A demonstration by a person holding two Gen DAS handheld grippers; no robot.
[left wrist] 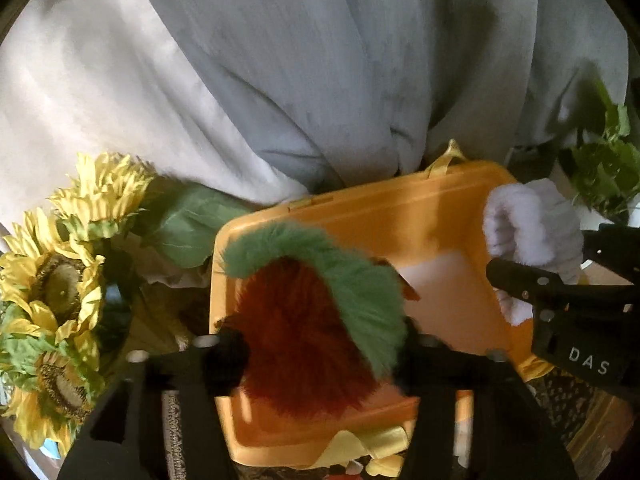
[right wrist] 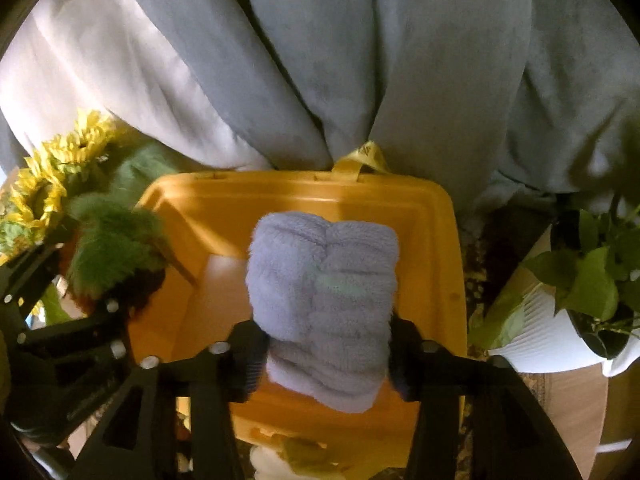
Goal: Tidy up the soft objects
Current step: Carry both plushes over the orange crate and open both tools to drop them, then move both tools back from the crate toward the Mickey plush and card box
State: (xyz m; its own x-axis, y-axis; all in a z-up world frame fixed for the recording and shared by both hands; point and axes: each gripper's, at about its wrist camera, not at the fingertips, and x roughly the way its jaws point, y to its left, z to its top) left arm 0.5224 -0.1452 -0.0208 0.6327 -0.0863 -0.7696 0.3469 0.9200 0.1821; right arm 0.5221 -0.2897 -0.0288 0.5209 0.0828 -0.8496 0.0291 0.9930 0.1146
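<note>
One orange plastic bin (right wrist: 436, 240), one red-and-green furry toy (left wrist: 312, 320) between left gripper (left wrist: 320, 344) pads — contact unclear, one lilac fluffy cloth (right wrist: 324, 304) flanked by right gripper (right wrist: 328, 356) — grip unclear, three sunflowers (left wrist: 56, 280) beside bin's left edge.

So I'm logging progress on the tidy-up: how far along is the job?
Done: nothing lies in the orange plastic bin yet. In hand: the left gripper has the red-and-green fluffy toy between its jaws, the right gripper the folded lilac fleece cloth, both over the bin. Left: both still have to drop in.
</note>
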